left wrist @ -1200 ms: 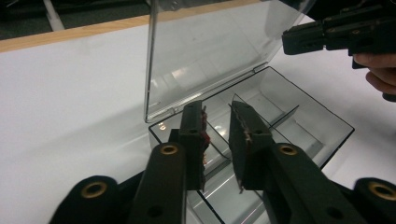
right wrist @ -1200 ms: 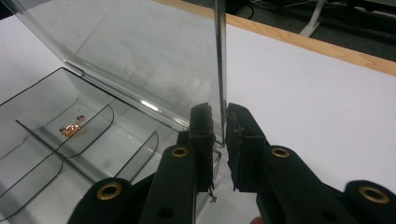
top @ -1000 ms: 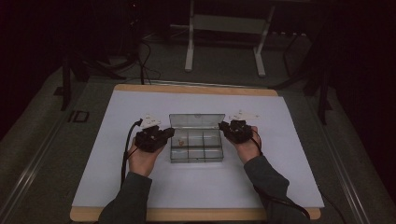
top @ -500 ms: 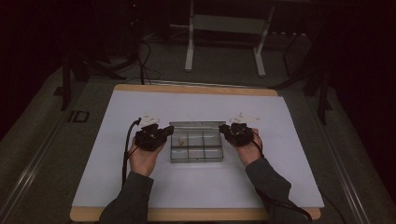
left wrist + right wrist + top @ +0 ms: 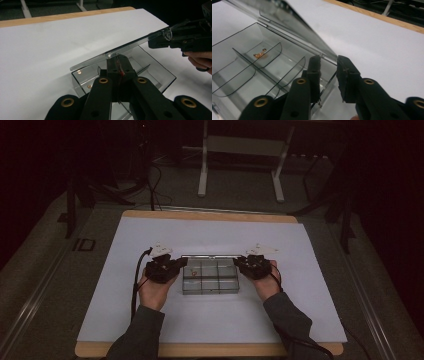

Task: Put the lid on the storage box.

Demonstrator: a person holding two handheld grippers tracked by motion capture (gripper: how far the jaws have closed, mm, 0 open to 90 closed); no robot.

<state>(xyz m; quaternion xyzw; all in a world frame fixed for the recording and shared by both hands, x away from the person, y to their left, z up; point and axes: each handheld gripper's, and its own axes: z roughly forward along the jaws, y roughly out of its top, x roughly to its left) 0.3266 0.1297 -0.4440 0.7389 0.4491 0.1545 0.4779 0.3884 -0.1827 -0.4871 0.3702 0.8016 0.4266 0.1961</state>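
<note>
The clear plastic compartment box [image 5: 210, 276] sits mid-desk on the white sheet [image 5: 210, 235], and its hinged transparent lid [image 5: 120, 50], upright a second ago, now hangs partly lowered over the tray. The left gripper [image 5: 117, 65] has its fingers clamped on the box's wall. The right gripper [image 5: 329, 75] has just been opening, fingers apart beside the lid's edge, not pressing it. Closing looks nearly done; a small copper piece [image 5: 260, 54] lies inside.

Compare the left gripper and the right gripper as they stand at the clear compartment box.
The left gripper is shut, its jaws pressed together at the left end of the clear compartment box. The right gripper has just been opening; a gap stands between its jaws at the box's right wall. The left gripper's tip sits under the lid, the right beside the lid's end. Both are black, hand-held and flank the box.
</note>
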